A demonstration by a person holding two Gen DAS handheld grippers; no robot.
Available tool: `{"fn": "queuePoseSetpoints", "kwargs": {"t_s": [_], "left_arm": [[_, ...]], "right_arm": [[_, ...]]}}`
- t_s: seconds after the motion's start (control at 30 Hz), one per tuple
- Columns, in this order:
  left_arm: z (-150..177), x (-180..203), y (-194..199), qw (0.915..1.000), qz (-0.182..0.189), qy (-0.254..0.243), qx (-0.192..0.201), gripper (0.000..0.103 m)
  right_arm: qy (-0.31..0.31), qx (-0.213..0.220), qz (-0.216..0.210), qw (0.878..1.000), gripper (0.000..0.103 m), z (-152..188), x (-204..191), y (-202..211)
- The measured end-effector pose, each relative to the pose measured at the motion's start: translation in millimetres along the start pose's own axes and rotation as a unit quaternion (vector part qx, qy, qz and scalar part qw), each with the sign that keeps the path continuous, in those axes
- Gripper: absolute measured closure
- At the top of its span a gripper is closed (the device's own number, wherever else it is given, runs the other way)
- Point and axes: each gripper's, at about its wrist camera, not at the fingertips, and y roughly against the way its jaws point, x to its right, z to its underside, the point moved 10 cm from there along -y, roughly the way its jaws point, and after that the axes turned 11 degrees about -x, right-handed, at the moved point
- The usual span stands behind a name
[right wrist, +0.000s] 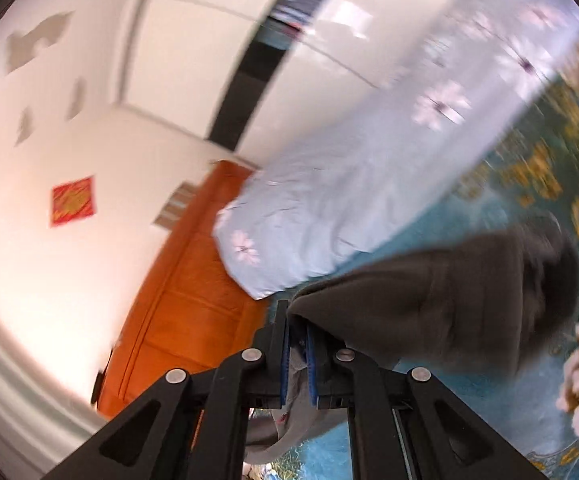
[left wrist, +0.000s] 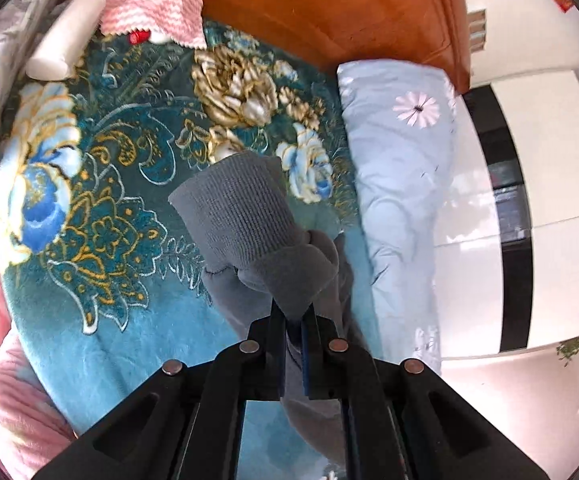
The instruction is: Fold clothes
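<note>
Inspector: Status of both claws, please.

Operator: Left gripper (left wrist: 294,312) is clamped tight on a grey garment (left wrist: 245,216). From my left wrist view, the ribbed cuff stands up past the fingertips toward twelve o'clock, and the rest of the cloth drops between the fingers toward six.

Inspector: And the right?

Operator: Right gripper (right wrist: 298,320) is likewise pinched onto the grey garment (right wrist: 429,312). I see the fabric bunching out toward three o'clock, with a fold hanging below the jaws.

Inspector: Where does the garment sit?

Operator: Held above the teal floral blanket (left wrist: 101,200). In the left view, a pale blue quilt (left wrist: 397,168) lies at two o'clock, the wooden headboard (left wrist: 349,8) at twelve, a pink towel (left wrist: 153,12) at eleven.

Inspector: Picture quality?

Operator: Right view is blurred; I cannot read finer detail.
</note>
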Motion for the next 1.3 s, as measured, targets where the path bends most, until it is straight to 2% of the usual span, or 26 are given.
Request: {"fn": "queuePoseSetpoints", "kwargs": {"t_s": [0.13, 0.3, 0.37, 0.43, 0.53, 0.6, 0.7, 0.8, 0.9, 1.0, 1.1, 1.17, 1.23, 1.3], "left_arm": [[4.4, -4.5, 50.6, 0.9995, 0.005, 0.005, 0.031, 0.098], [17.7, -3.5, 113.5, 0.9981, 0.011, 0.002, 0.060, 0.098], [18.5, -0.6, 134.5, 0.9971, 0.003, -0.006, 0.075, 0.098], [15.9, 2.9, 142.7, 0.9963, -0.014, -0.019, 0.083, 0.098], [13.4, 0.5, 134.1, 0.9957, -0.044, -0.027, 0.077, 0.097], [15.0, -12.5, 112.5, 0.9966, -0.061, -0.014, 0.054, 0.097], [22.0, -43.0, 73.8, 0.9945, -0.102, 0.017, 0.016, 0.097], [28.3, -70.1, 33.5, 0.9892, -0.136, 0.052, -0.018, 0.097], [27.6, -70.0, -0.2, 0.9839, -0.161, 0.061, -0.047, 0.097], [14.9, -34.5, -37.5, 0.9836, -0.162, 0.031, -0.073, 0.097], [6.2, 16.5, -79.7, 0.9836, -0.152, -0.011, -0.097, 0.097], [-1.0, 53.1, -104.8, 0.9856, -0.128, -0.044, -0.101, 0.097], [-4.0, 82.6, -125.2, 0.9861, -0.107, -0.073, -0.104, 0.087], [-0.7, 98.5, -138.6, 0.9845, -0.100, -0.092, -0.111, 0.063]], "right_arm": [[0.067, -0.005, -0.010, 0.998, 0.095, 20.2, -49.5, 31.1], [0.112, -0.042, -0.061, 0.991, 0.095, 57.6, -105.6, 68.7], [0.129, -0.056, -0.085, 0.986, 0.095, 65.1, -121.1, 75.4], [0.136, -0.067, -0.084, 0.985, 0.095, 69.0, -118.6, 70.3], [0.097, -0.099, -0.040, 0.990, 0.095, 72.7, -77.2, 39.9], [0.046, -0.132, -0.001, 0.990, 0.095, 79.4, -29.5, 8.4], [-0.008, -0.156, 0.043, 0.987, 0.095, 84.5, 28.9, -24.7], [-0.052, -0.163, 0.066, 0.983, 0.095, 77.4, 77.9, -47.3], [-0.080, -0.145, 0.074, 0.983, 0.095, 49.7, 106.9, -57.2], [-0.112, -0.113, 0.084, 0.984, 0.095, 11.7, 141.4, -67.7], [-0.157, -0.068, 0.110, 0.979, 0.095, -23.8, 182.4, -71.2], [-0.186, -0.046, 0.127, 0.973, 0.095, -34.4, 204.9, -72.4], [-0.214, -0.033, 0.149, 0.965, 0.095, -37.8, 230.4, -73.3], [-0.231, -0.039, 0.174, 0.956, 0.093, -31.7, 252.4, -77.0]]}}
